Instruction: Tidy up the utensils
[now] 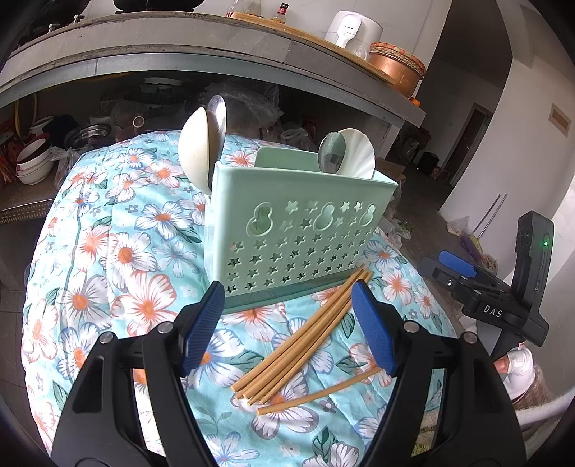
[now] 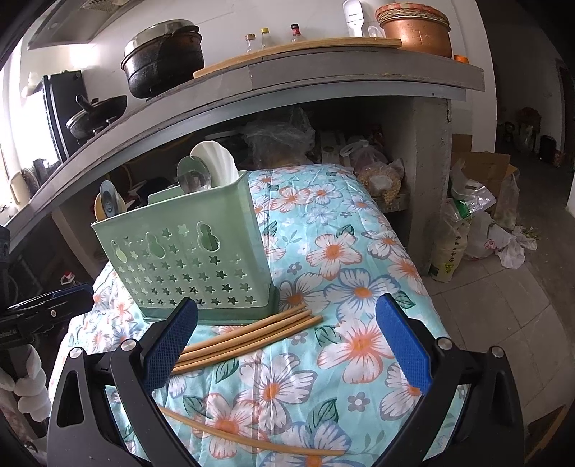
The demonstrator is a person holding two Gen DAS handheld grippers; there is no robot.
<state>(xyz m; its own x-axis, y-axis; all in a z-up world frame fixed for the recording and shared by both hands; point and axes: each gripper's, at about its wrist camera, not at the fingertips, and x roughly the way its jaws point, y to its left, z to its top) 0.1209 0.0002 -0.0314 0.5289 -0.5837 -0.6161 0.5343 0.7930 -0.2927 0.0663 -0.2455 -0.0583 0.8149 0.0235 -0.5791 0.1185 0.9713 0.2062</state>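
A pale green utensil holder point(image 1: 298, 233) point(image 2: 190, 251) with star cut-outs stands on the flowered cloth point(image 1: 118, 258) point(image 2: 341, 251). Metal spoons point(image 1: 331, 152) point(image 2: 194, 176) and white ladles point(image 1: 196, 147) point(image 2: 217, 158) stick out of it. Several wooden chopsticks point(image 1: 305, 334) point(image 2: 248, 336) lie bundled in front of its base; one single chopstick point(image 1: 320, 391) point(image 2: 251, 440) lies nearer me. My left gripper point(image 1: 289, 319) hangs open over the bundle, nothing between its blue pads. My right gripper point(image 2: 287, 337) is open too, its left pad point(image 2: 169, 345) in front of the bundle's end.
A concrete counter point(image 2: 323, 77) behind carries pots, bottles and a copper bowl point(image 2: 417, 30); bowls and bags fill the shelf under it. Sacks and plastic bags point(image 2: 467, 222) lie on the floor at the right. The right gripper's body point(image 1: 499, 294) shows at the left view's right edge.
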